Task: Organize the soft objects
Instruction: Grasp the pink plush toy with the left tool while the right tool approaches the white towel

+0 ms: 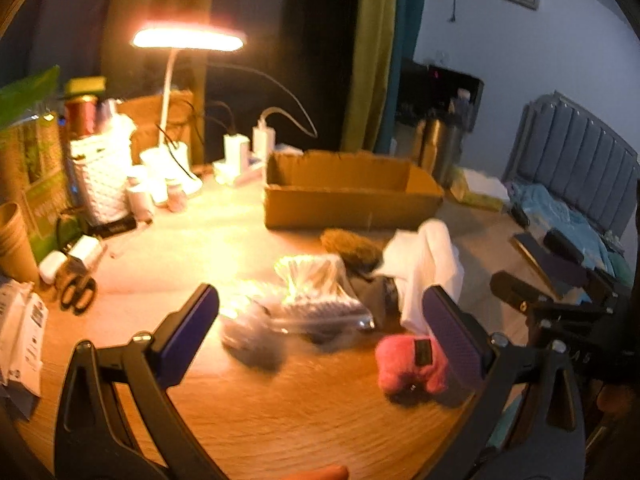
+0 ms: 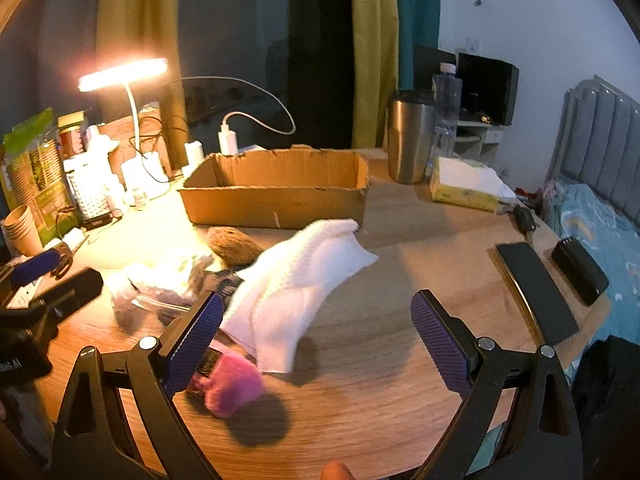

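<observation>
A pile of soft things lies mid-table: a white cloth (image 2: 296, 292), a brown fuzzy ball (image 2: 234, 242), a clear bag of cotton swabs (image 1: 316, 284), a grey fluffy thing (image 1: 250, 336) and a pink plush (image 2: 232, 384). The pink plush (image 1: 412, 364) lies next to my left gripper's right finger. An open cardboard box (image 2: 276, 188) stands behind the pile. My left gripper (image 1: 320, 328) is open and empty above the grey thing. My right gripper (image 2: 316, 332) is open and empty, just right of the white cloth's near end. The right gripper also shows in the left wrist view (image 1: 552, 280).
A lit desk lamp (image 1: 188, 38), a white basket (image 1: 100, 176), bottles, paper cups and scissors (image 1: 78, 290) crowd the left. A steel tumbler (image 2: 410, 136), tissue pack (image 2: 464, 184), phone (image 2: 536, 288) and black case (image 2: 580, 270) sit right, near the table edge and bed.
</observation>
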Demonstrator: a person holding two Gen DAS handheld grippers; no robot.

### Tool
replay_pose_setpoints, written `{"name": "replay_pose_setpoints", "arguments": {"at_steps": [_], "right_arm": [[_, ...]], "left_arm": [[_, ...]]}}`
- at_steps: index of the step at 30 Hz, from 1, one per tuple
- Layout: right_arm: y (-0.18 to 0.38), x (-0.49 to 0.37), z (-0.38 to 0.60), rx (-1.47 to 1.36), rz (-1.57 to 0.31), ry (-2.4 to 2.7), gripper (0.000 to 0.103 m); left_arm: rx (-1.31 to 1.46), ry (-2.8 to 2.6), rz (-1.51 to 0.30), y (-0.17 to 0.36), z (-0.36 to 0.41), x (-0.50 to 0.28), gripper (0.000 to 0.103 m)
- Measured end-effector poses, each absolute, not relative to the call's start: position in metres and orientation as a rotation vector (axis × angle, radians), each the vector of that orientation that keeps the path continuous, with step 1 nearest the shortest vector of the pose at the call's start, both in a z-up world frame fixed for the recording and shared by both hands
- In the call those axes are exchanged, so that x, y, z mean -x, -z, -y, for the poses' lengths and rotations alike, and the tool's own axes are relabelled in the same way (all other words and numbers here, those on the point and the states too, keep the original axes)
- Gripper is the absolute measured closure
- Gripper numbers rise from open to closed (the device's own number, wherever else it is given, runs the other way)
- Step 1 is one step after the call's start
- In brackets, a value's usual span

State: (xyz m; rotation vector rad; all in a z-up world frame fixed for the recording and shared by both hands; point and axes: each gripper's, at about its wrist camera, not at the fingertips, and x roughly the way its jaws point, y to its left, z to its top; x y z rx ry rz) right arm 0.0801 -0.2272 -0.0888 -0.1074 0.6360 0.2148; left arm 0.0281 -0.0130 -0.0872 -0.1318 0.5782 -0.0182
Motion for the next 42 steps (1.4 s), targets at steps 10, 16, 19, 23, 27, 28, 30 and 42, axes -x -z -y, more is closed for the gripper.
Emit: {"name": "replay_pose_setpoints", "arguments": {"at_steps": [10, 16, 19, 23, 27, 28, 30, 42], "right_arm": [[0.111, -0.090, 0.267, 0.049, -0.678, -0.199, 0.006], [0.121, -0.092, 0.287, 0.023, -0.691, -0.200, 0.006], [0.124, -0.093, 0.298, 0.007, -0.693, -0.192, 0.006], [0.129, -0.095, 0.313, -0.011, -0.704, -0.179, 0.006], [0.131, -0.096, 0.322, -0.026, -0.710, -0.174, 0.006], [0.131, -0.097, 0.323, -0.029, -0.711, -0.175, 0.006], [0.132, -0.098, 0.326, -0.035, -0.711, -0.180, 0.006], [0.123, -0.114, 0.306, -0.022, -0.709, -0.216, 0.006]], "left_arm": [[0.087, 0.054, -0.696, 0.115, 0.056, -0.045, 0.000], [0.054, 0.069, -0.754, 0.127, 0.080, -0.052, 0.000], [0.031, 0.084, -0.787, 0.134, 0.092, -0.057, 0.001], [-0.001, 0.105, -0.843, 0.145, 0.110, -0.062, 0.002], [-0.025, 0.112, -0.873, 0.152, 0.121, -0.065, 0.014], [-0.032, 0.115, -0.882, 0.154, 0.124, -0.067, 0.020], [-0.044, 0.120, -0.902, 0.158, 0.127, -0.070, 0.029], [-0.042, 0.178, -0.876, 0.151, 0.121, -0.073, 0.040]]}}
